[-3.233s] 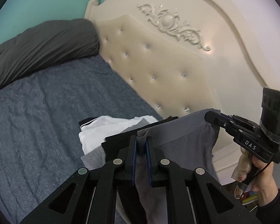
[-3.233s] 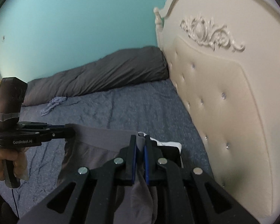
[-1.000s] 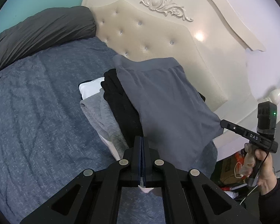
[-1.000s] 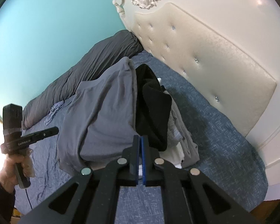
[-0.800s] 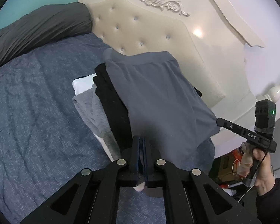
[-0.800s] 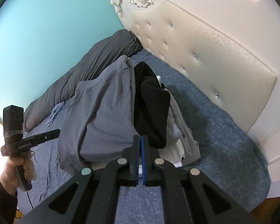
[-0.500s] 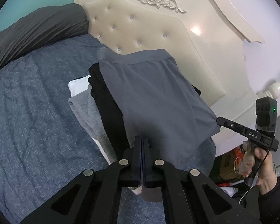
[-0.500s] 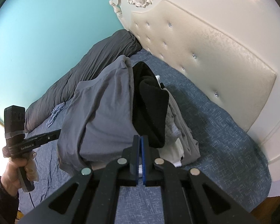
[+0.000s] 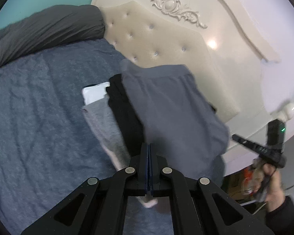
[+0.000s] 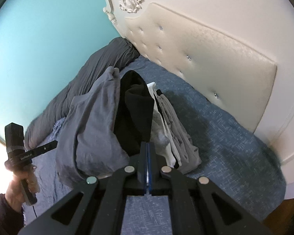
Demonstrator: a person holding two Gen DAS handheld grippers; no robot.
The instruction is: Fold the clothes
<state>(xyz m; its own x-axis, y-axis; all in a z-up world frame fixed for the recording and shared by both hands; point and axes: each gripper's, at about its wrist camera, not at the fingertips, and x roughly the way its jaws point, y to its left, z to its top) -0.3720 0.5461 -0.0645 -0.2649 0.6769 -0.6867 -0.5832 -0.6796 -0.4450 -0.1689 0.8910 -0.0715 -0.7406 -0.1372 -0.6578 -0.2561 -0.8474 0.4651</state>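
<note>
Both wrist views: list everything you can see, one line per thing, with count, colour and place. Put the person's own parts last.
grey shorts: one, grey, on top of the clothes pile, hanging over its edge.
black garment: one, black, in the pile under the shorts.
white garment: one, white, low in the pile, corner sticking out.
light grey garment: one, light grey, low in the pile.
bed sheet: one, blue, covering the bed under the pile.
duvet: one, dark grey, rolled along the wall side of the bed.
headboard: one, cream, tufted, behind the pile.
wall: turquoise, behind the duvet.
left gripper: one, black, shut, empty.
right gripper: one, black, shut, empty.
</note>
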